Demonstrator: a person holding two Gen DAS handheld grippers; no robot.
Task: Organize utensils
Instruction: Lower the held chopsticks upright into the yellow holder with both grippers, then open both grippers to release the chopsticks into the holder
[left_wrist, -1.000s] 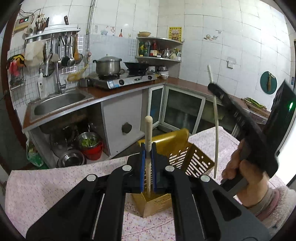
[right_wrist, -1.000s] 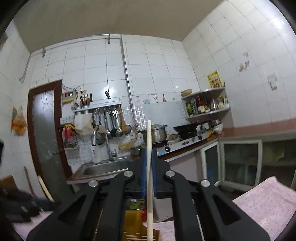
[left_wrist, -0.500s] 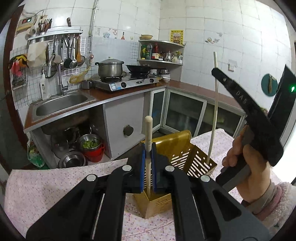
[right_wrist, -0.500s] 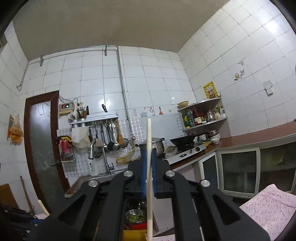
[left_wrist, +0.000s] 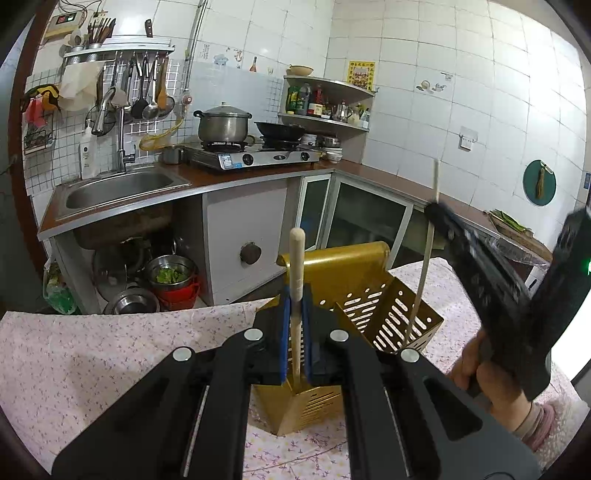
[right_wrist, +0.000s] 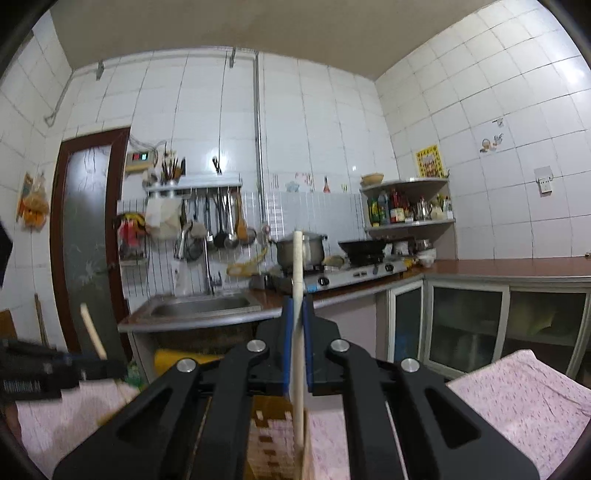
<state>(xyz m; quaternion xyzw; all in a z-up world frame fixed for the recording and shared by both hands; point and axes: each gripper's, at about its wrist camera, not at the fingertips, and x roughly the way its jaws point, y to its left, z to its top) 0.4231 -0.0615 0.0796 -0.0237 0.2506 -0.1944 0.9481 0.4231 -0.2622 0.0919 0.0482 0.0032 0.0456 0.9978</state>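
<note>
My left gripper (left_wrist: 295, 325) is shut on a wooden chopstick (left_wrist: 295, 266) that stands upright, its lower end inside the front compartment of the gold slotted utensil holder (left_wrist: 391, 310). My right gripper (right_wrist: 297, 332) is shut on a second pale chopstick (right_wrist: 297, 280). In the left wrist view that chopstick (left_wrist: 424, 266) hangs with its tip in the holder's right compartment, and the right gripper (left_wrist: 436, 212) is above it. The holder's top (right_wrist: 273, 439) shows below the right gripper. The left gripper (right_wrist: 85, 363) shows at the left.
The holder stands on a table with a pink floral cloth (left_wrist: 110, 347). Behind are a sink (left_wrist: 118, 188), a gas stove with a pot (left_wrist: 225, 125), hanging ladles (left_wrist: 147, 92) and a corner shelf of bottles (left_wrist: 325, 103).
My right gripper has come down and the chopstick in it has dropped lower into the holder's right compartment. My left gripper has stayed almost still with its chopstick.
</note>
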